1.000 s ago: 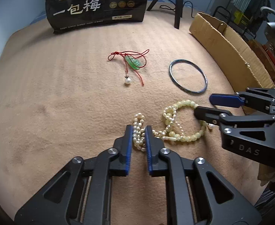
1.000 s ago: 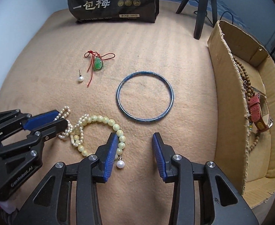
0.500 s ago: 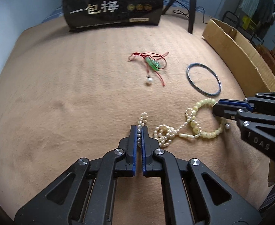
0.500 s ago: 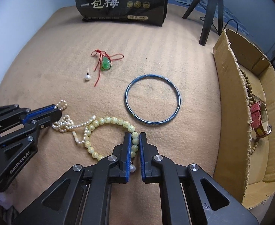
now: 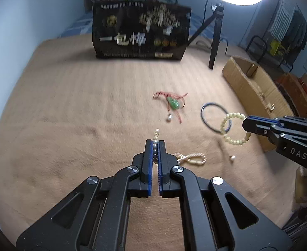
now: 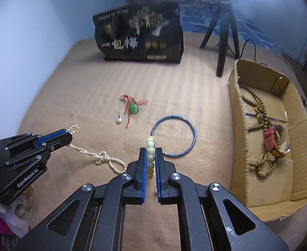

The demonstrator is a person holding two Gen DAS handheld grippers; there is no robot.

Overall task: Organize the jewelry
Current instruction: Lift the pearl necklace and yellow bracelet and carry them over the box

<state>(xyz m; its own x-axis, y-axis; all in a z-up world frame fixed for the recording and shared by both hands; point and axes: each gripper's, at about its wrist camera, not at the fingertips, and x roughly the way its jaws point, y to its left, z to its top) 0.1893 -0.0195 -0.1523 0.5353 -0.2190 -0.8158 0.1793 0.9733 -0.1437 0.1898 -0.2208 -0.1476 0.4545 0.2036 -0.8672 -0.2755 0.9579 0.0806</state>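
The left gripper [image 5: 156, 146] is clamped tight on a strand of small pearls [image 6: 103, 156], and the strand is seen trailing from its tips down to the tan blanket [image 5: 69, 108], where a knotted loop is left lying. Over on the right, the right gripper [image 6: 150, 156] is closed on a bracelet of pale yellow-green beads [image 5: 232, 129]; the beads are lined up between the 2 blue pads, and in the left wrist view the bracelet is seen hanging free as a loop from the tips, clear of the blanket. Its jaws have just been closing, with the beads between them.

Just beyond the bracelet, a dark blue bangle [image 6: 174, 136] is laid flat on the blanket. Further back, a green pendant [image 6: 133, 108] on red cord is spread out, with a single pearl earring [image 6: 119, 120] just beside it. A second loose pearl [image 5: 232, 158] is spotted on the blanket below the hanging bracelet.

At the right edge, a cardboard box [image 6: 237, 125] is set open, and brown wooden beads and a red strap are seen inside. A black bag [image 5: 140, 33] with white characters is stood at the back, a tripod [image 6: 224, 31] beside it.
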